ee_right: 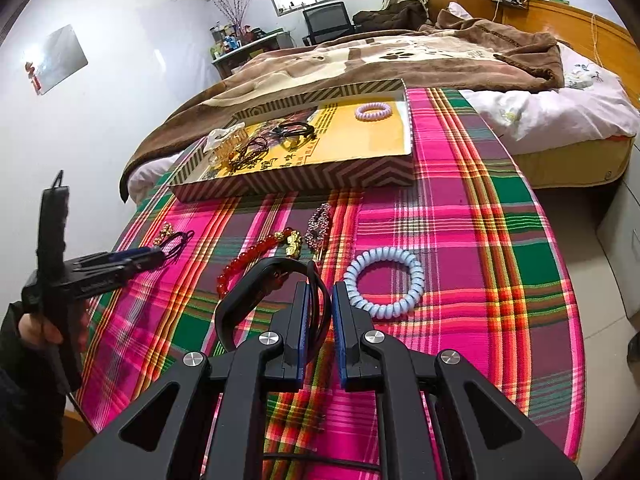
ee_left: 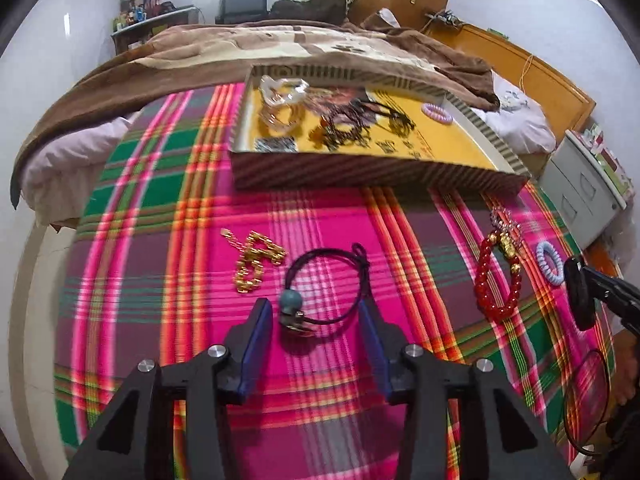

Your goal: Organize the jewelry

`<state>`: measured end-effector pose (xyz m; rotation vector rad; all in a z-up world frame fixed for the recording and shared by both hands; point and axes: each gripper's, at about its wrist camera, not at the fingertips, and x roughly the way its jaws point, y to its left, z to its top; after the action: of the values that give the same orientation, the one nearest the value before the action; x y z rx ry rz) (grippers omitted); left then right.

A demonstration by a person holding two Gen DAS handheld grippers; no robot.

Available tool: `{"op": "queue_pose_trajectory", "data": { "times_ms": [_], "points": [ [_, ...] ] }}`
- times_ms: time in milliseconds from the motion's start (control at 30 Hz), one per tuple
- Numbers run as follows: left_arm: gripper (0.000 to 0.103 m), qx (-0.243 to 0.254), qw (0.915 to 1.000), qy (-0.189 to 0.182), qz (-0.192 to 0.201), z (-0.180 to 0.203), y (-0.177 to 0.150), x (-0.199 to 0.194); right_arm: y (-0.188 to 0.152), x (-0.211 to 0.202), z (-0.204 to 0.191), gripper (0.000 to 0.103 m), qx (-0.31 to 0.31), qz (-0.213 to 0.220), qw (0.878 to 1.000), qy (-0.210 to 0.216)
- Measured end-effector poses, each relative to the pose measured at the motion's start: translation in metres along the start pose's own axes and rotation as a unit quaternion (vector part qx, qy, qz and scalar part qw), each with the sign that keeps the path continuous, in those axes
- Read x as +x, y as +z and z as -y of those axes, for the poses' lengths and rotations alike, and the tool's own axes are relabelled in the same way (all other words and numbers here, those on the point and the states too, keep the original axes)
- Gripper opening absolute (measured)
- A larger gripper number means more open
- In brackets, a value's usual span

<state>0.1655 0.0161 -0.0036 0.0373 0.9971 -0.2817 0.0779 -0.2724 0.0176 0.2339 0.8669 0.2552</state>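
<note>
Jewelry [ee_left: 340,124] lies in tray [ee_left: 376,178].

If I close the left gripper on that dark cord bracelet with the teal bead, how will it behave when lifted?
The cord bracelet lies as a thin loose loop on the plaid cloth, so it will probably sag. Its teal bead and metal charm sit at one side and will likely swing lowest. The open left gripper straddles the loop; a thin cord could slip from flat pads.

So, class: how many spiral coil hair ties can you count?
2. A pale blue spiral hair tie lies on the plaid cloth; a lilac one sits inside the tray. Clutter there may hide more.
</note>
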Motion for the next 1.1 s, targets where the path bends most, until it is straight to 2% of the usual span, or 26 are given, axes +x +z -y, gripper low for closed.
{"op": "queue_pose_trajectory", "data": {
  "times_ms": [100,167,200,233,333,433,667,867,1100],
  "points": [
    [0.045,0.003,1.0000,0.005,0.008,0.006,0.001,0.004,0.001,-0.001,0.001,0.011,0.000,0.001,1.000,-0.002],
    [0.035,0.015,0.9996,0.024,0.009,0.013,0.001,0.006,0.002,0.000,0.002,0.011,0.002,0.002,1.000,-0.002],
    [0.021,0.028,0.9988,0.039,0.012,0.017,0.000,0.007,0.002,0.000,0.002,0.011,0.002,0.002,1.000,-0.002],
    [0.016,0.030,0.9985,0.043,0.013,0.019,0.000,0.007,0.002,0.000,0.002,0.011,0.002,0.001,1.000,-0.001],
    [0.014,0.029,0.9984,0.047,0.014,0.020,0.000,0.007,0.004,-0.001,0.002,0.011,-0.001,0.001,1.000,-0.003],
    [0.014,0.028,0.9987,0.034,0.028,0.023,0.005,-0.004,0.008,-0.005,0.002,0.011,-0.003,0.006,1.000,-0.004],
    [0.014,0.023,0.9962,-0.032,0.078,0.033,0.038,-0.039,0.037,-0.019,0.004,0.011,-0.012,0.031,0.999,-0.016],
    [0.014,0.017,0.9916,-0.087,0.094,0.043,0.096,-0.041,0.085,-0.017,0.005,0.011,-0.026,0.045,0.998,-0.019],
    [0.014,0.009,0.9910,-0.094,0.095,0.047,0.170,-0.007,0.140,0.020,0.005,0.011,-0.043,0.033,0.998,-0.037]
  ]
}}
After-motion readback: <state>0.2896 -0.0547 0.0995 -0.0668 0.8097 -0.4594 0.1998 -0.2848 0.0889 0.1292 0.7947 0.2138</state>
